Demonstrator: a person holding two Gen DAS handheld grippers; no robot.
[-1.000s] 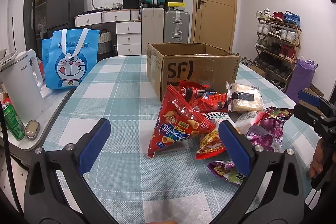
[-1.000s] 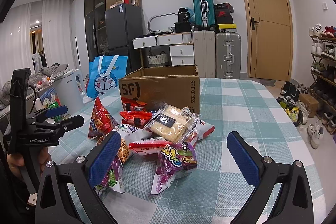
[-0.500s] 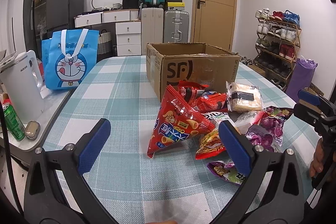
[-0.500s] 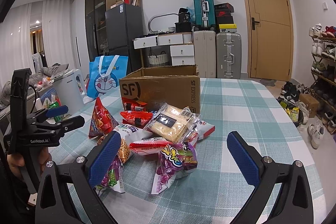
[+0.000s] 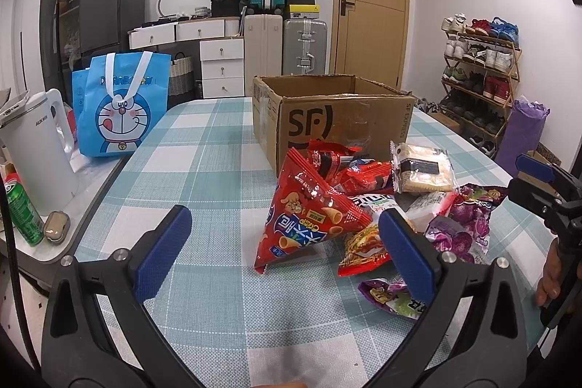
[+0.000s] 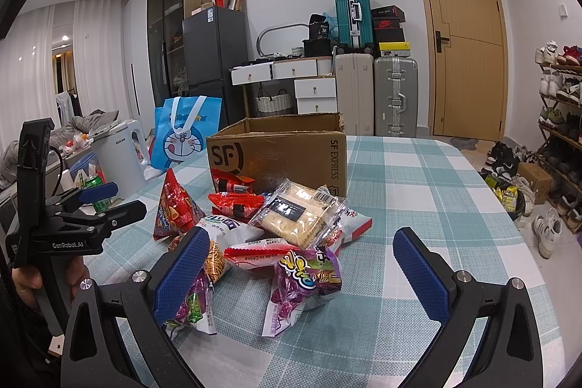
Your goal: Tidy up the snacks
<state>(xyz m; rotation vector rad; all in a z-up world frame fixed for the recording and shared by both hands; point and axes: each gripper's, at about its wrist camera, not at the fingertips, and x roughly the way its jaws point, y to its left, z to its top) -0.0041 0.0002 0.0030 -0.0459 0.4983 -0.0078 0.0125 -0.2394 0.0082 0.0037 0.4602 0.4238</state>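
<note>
Room: a lived-in room with a wooden door, stacked suitcases and a shoe rack at the right edge of the frame.
Surface: a table under a teal and white checked cloth fills the lower half of both views.
Snacks: a loose pile of snack packets lies at centre frame, just in front of the box; a red triangular chip bag, a clear cracker pack and a purple candy bag are among them.
Box: an open SF Express cardboard box stands behind the pile; its inside is hidden.
Progress: by the look of it nothing is sorted yet, and the whole pile is left to do.
Left tongs: spread wide, holding nothing, lower frame.
Right tongs: spread wide, holding nothing, just short of the pile.
Nearby: a Doraemon tote bag, a white kettle and a green can at the left.
Obstacles: the packets overlap, so lifting one may drag its neighbours.
</note>
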